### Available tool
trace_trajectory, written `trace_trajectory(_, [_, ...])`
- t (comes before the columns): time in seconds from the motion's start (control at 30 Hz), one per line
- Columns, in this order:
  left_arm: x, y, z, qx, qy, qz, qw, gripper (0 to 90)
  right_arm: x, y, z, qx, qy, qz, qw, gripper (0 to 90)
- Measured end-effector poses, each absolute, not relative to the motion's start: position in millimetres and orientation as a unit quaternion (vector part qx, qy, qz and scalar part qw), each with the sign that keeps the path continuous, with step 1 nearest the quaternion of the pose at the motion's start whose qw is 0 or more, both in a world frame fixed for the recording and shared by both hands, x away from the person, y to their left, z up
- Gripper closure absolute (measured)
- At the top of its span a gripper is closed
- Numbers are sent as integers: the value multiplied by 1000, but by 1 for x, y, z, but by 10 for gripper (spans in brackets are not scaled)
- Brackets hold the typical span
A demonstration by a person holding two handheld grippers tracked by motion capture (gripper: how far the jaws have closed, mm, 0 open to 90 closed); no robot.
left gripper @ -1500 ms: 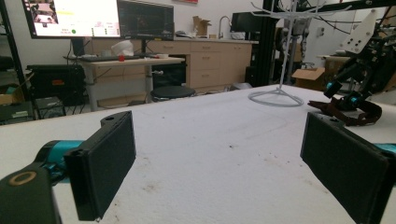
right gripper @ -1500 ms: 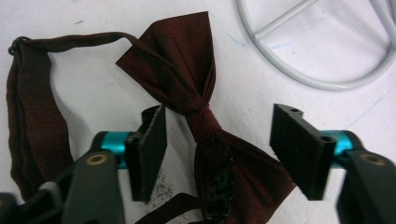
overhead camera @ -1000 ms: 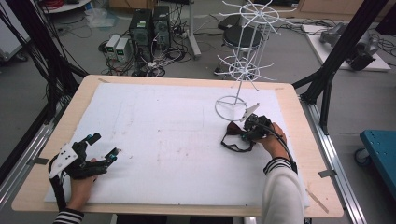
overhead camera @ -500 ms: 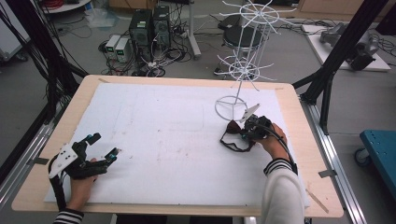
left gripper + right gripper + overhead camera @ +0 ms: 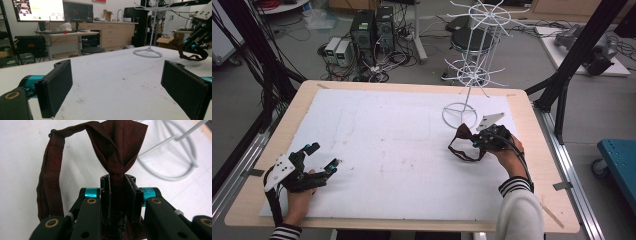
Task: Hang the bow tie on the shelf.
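Bow tie (image 5: 117, 147) sits pinched between right gripper (image 5: 117, 195) pads, strap hanging.

Our left gripper (image 5: 323, 157) rests low at the near left, its jaws spread wide apart with nothing between them, our left hand (image 5: 302, 192) behind it. Our right gripper (image 5: 473, 142) sits at the right, jaws pinched tight together, gripped by our right hand (image 5: 508, 156), striped cuff trailing nearward.
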State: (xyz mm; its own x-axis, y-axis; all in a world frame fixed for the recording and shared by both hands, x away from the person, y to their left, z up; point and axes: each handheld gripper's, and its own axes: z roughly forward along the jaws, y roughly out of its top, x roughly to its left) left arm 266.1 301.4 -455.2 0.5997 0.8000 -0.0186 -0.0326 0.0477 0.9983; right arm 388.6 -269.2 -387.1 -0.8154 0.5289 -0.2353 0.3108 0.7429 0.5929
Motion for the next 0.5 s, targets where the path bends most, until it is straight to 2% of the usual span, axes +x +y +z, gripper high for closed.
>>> trace_trajectory(0.5, [266,302,-455,612,313,320,652,107,357,-279,-352,247,849,398,243,771])
